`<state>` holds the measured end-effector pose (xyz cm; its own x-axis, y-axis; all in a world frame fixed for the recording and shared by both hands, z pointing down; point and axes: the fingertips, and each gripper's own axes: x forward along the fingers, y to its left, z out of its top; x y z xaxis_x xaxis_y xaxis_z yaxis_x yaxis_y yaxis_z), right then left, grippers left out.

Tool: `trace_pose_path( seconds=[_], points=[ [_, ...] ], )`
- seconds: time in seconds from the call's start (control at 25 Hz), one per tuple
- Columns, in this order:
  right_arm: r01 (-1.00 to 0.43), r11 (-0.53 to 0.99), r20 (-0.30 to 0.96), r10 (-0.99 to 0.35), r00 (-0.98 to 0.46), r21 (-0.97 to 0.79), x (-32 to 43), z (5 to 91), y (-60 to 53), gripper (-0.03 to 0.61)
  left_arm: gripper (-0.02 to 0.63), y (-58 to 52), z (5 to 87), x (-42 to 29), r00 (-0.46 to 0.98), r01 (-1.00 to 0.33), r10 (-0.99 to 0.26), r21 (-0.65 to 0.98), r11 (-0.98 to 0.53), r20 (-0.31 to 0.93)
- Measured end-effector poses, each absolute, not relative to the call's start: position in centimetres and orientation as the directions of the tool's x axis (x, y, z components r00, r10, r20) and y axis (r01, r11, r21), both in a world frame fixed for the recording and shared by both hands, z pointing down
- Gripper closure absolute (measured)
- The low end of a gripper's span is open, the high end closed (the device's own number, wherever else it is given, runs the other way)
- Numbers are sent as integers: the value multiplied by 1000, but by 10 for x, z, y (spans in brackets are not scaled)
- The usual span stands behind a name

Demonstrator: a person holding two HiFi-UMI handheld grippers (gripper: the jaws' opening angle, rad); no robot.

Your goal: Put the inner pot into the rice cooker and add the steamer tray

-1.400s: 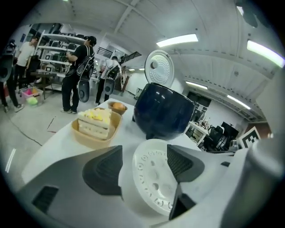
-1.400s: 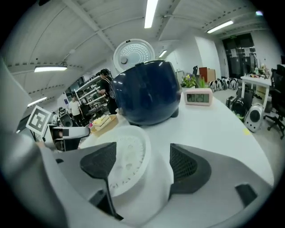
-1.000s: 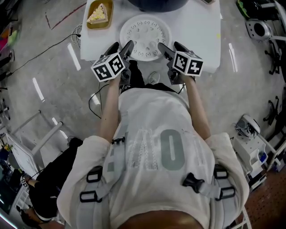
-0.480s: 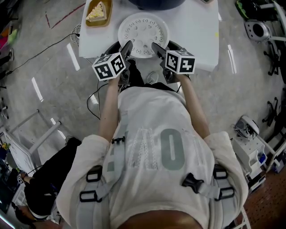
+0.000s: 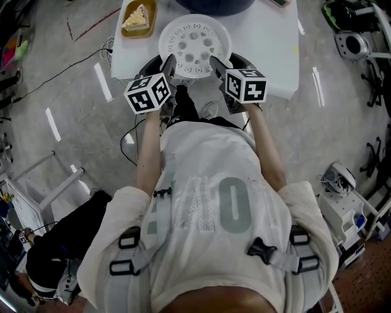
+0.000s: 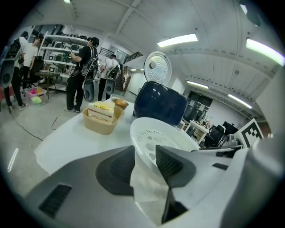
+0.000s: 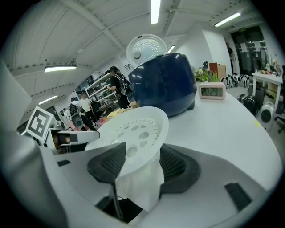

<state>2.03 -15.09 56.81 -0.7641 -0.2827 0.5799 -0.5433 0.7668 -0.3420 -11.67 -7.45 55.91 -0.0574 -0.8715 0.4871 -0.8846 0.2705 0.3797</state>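
The white perforated steamer tray (image 5: 195,44) is over the near part of the white table (image 5: 272,36), tilted and raised a little. My left gripper (image 5: 160,62) has the tray's near-left rim (image 6: 156,138) between its pads, jaws closing. My right gripper (image 5: 229,61) takes the near-right rim (image 7: 138,129) the same way, jaws closing. In both gripper views the pads press on the rim. Beyond the tray stands the dark blue rice cooker (image 6: 160,103) (image 7: 162,84) with its round lid (image 6: 158,67) up. I cannot see the inner pot.
A tan box with a slice of cake (image 5: 137,18) (image 6: 103,116) sits at the table's far left. A small digital clock (image 7: 211,91) stands right of the cooker. Several people (image 6: 84,67) stand by shelves across the room. Cables lie on the floor left of the table.
Both grippers drew in toward the tray and their jaws narrowed onto its rim. The tray has shifted slightly away from me and come up with them.
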Motion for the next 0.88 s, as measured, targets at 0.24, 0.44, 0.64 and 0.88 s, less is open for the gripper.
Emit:
trace_pose_path(
  seconds=[0.24, 0.44, 0.64, 0.88],
  points=[
    [-494, 839, 515, -325, -793, -230, 9, 508, -151, 348, 456, -66, 502, -123, -132, -908, -907, 319, 272, 399],
    [-446, 889, 448, -359, -818, -103, -22, 454, -163, 342, 456, -73, 458, -149, -170, -909, -927, 310, 279, 335],
    [-426, 904, 345, -392, -853, -25, -46, 383, -179, 341, 456, -89, 387, -171, -187, -937, -954, 251, 245, 234],
    [-451, 892, 247, -440, -864, 10, -68, 309, -215, 333, 455, -131, 303, -196, -140, -977, -981, 143, 159, 135]
  ],
)
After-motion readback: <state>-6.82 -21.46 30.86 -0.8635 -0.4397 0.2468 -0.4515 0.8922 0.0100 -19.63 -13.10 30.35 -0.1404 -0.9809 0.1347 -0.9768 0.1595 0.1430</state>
